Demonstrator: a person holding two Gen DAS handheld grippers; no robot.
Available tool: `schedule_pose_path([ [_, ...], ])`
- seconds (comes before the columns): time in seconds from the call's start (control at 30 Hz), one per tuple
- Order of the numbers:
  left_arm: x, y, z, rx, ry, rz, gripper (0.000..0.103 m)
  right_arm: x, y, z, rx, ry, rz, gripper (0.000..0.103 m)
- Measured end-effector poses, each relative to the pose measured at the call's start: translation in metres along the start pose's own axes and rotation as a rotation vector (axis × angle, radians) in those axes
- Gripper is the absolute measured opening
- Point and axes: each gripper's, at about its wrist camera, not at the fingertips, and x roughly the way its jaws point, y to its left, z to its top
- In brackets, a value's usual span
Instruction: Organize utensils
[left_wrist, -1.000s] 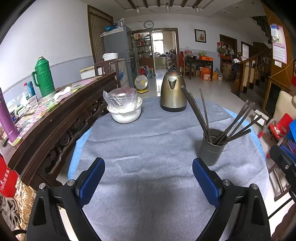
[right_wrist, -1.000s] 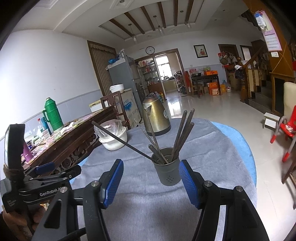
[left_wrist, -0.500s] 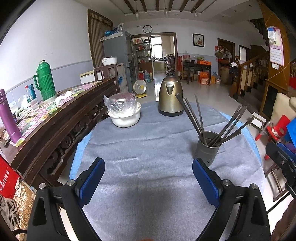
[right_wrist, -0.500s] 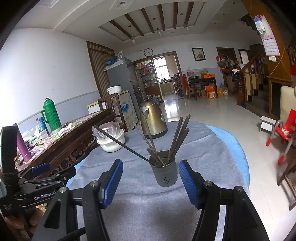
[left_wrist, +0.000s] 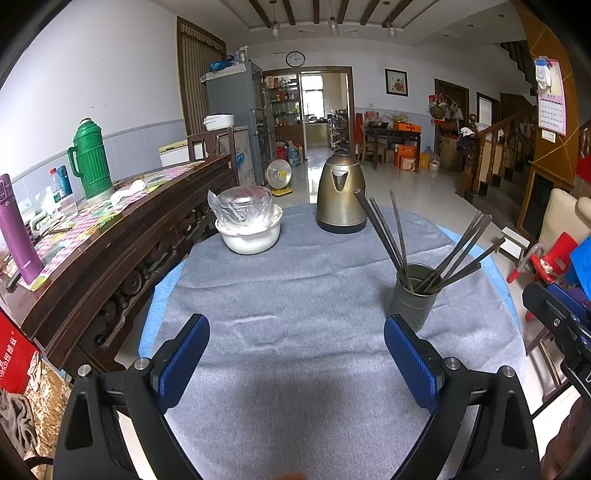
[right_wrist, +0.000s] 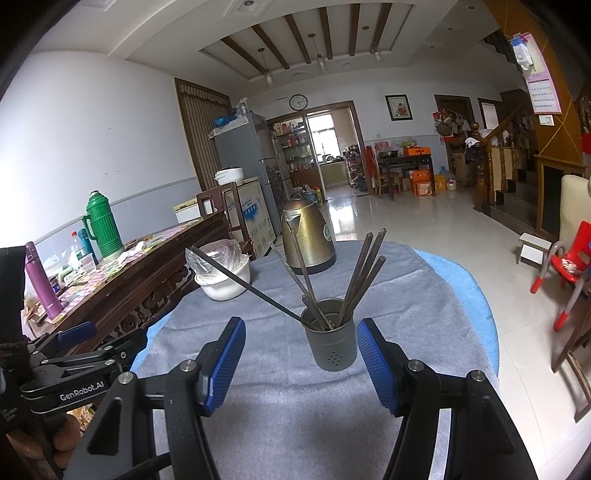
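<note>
Both grippers had drawn back a little from the grey utensil holder (right_wrist: 331, 343), which looked smaller and farther off in each wrist view than a second earlier. On the left gripper (left_wrist: 295, 354) the jaws were spread wide with nothing between them, hanging over the bare grey cloth (left_wrist: 295, 369) that covered the round tabletop. On the right gripper (right_wrist: 301, 363) the jaws were likewise spread and empty; the holder stood just beyond its blue pads (right_wrist: 225, 365), framed by them but touching neither.

That holder stood upright on the cloth, toward the right side of the tabletop as the left wrist camera saw it. Dark chopsticks (right_wrist: 364, 273) fanned out of it in two loose bunches, one long stick leaning far out to the left (nearly level with the bowl's rim). Well behind it sat a brass-coloured kettle (left_wrist: 341, 195), and to the kettle's left a white bowl (left_wrist: 249, 236) with a plastic-wrapped container resting in it.
</note>
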Motion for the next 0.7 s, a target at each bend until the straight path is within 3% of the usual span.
schedule_pose_path([
  [0.7, 0.006, 0.022, -0.005, -0.046, 0.019, -0.008, 0.095, 0.006, 0.018, -0.002, -0.03, 0.011, -0.015, 0.067],
])
